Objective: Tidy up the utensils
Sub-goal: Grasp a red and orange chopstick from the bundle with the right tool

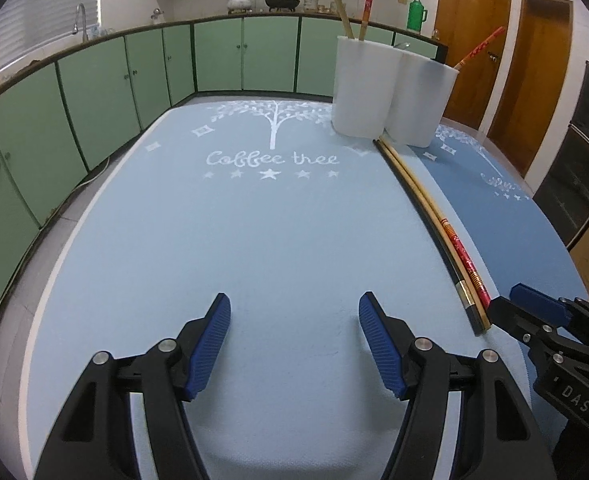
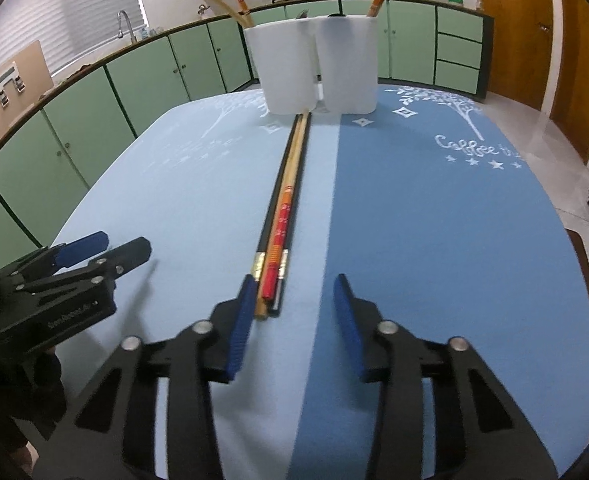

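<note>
Chopsticks (image 2: 280, 224) are lying bundled mid-frame, tips touching the white holders (image 2: 310, 64) — the right gripper (image 2: 292, 316), jaws open, is lining up on their ends; the left gripper (image 1: 294, 348) is hovering open, empty.

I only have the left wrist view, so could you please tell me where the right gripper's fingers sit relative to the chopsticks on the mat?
Observer: The right gripper is open, and the near ends of the chopsticks lie just inside its left finger.
Operator: Thank you. How many chopsticks are in that bundle?
Observer: Several lie bundled: black, bamboo and red ones; an exact count is unclear.
Operator: Do they touch the white holders?
Observer: Their far tips reach the gap between the two white holders.
</note>
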`<state>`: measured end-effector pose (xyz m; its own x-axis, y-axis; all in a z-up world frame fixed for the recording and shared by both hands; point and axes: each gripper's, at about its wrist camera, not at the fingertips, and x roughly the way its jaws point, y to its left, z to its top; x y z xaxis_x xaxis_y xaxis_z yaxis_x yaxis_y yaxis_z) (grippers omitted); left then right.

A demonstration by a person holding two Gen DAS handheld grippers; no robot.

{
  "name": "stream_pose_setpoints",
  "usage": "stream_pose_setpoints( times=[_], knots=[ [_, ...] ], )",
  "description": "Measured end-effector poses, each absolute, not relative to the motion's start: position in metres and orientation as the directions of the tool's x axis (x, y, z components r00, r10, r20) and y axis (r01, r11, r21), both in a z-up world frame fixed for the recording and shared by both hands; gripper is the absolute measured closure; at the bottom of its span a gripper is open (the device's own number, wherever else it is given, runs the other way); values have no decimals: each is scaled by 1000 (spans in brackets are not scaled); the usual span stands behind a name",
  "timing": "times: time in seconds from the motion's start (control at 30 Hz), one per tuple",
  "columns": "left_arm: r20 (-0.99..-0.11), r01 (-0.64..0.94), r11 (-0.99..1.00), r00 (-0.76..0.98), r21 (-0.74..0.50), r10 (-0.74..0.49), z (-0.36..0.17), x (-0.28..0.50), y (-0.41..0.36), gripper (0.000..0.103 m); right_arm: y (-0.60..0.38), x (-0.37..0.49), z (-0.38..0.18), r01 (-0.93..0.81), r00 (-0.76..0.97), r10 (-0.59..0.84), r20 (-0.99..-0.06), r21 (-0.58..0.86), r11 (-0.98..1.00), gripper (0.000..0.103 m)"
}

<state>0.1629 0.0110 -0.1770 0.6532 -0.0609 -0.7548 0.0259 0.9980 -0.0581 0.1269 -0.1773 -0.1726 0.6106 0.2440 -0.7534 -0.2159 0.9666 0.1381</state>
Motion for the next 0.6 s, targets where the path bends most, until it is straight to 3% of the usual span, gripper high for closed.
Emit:
stream_pose_setpoints(
  times=[0.37, 0.6],
  knots=[
    [-763, 28, 998, 644, -62, -66, -178, 164, 11, 37, -166, 133, -173, -246, 594, 262, -761, 138, 959, 97],
    [-764, 43, 998, 643, -46, -63, -177, 163, 6, 37, -172, 128, -170, -241, 599, 275, -752, 158, 958, 97]
  ],
)
